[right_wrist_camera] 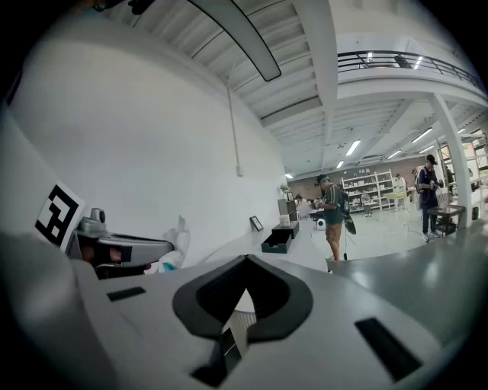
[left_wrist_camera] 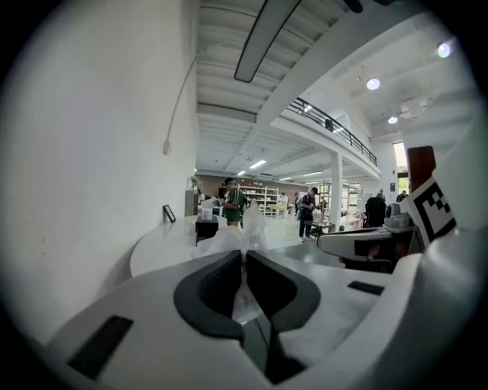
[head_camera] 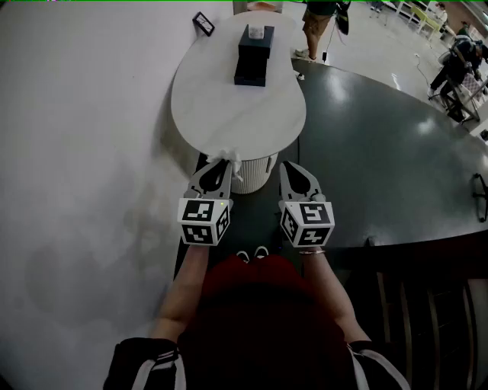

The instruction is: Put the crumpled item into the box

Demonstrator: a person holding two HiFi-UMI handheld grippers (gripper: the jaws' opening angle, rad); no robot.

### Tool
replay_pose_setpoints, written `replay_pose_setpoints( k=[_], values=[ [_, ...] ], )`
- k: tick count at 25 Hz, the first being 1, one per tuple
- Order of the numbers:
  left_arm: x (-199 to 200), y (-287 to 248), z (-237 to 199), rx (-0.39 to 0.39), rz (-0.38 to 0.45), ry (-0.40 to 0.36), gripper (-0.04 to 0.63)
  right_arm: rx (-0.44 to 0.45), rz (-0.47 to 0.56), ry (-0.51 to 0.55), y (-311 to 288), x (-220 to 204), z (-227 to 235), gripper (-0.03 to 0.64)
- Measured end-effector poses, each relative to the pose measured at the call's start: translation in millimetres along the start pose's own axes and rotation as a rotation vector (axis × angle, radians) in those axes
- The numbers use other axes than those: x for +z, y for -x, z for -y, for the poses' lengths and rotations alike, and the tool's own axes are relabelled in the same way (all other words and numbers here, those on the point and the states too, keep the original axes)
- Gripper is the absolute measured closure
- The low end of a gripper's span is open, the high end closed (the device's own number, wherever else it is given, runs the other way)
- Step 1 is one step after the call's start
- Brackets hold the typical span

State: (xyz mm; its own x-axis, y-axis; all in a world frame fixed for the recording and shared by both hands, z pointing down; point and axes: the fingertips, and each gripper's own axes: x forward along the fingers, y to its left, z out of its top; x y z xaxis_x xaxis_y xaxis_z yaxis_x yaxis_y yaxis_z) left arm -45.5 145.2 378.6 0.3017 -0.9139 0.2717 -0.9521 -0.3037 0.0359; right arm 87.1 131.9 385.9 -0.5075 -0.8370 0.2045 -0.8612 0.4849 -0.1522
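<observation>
The pale wall and floor (head_camera: 84, 152) fill your head view from 7 to 11 o'clock. A dark curved surface (head_camera: 381, 152) takes the side from 1 to 4 o'clock. Between them, at 12 o'clock, stands the white oval table (head_camera: 229, 107) on a ribbed white base (head_camera: 255, 172). A bystander (head_camera: 319, 23) stands beyond the table's far end, at about 1 o'clock.

The dark box (head_camera: 252, 68) sits on the far half of the table, at 12 o'clock and well apart from both grippers. It has a low open tray in front and a taller block behind. The right gripper view shows the same box (right_wrist_camera: 276, 241) at centre.

Your left gripper (head_camera: 219, 164) is at the table's near edge, at about 6 o'clock from the box. Its jaws are pressed on the crumpled item (head_camera: 231, 160), a white, partly translucent wad that sticks out past the tips. The left gripper view (left_wrist_camera: 244, 255) confirms the pinch on the wad (left_wrist_camera: 236, 238).

Your right gripper (head_camera: 286, 169) is just beside it at 3 o'clock, with its jaws pressed together on nothing (right_wrist_camera: 245, 263). Each gripper cube carries black-and-white square markers.

A small dark frame (head_camera: 203, 23) stands at 11 o'clock from the box, too small to read.
</observation>
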Motion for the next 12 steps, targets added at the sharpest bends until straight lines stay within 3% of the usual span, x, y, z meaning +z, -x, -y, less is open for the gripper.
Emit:
replay_pose_setpoints(
  k=[12],
  values=[
    [2.8,-11.0,3.7,0.034,0.009,0.034,0.554,0.037,0.031,-0.076,2.1,1.4,24.1,0.601]
  ],
)
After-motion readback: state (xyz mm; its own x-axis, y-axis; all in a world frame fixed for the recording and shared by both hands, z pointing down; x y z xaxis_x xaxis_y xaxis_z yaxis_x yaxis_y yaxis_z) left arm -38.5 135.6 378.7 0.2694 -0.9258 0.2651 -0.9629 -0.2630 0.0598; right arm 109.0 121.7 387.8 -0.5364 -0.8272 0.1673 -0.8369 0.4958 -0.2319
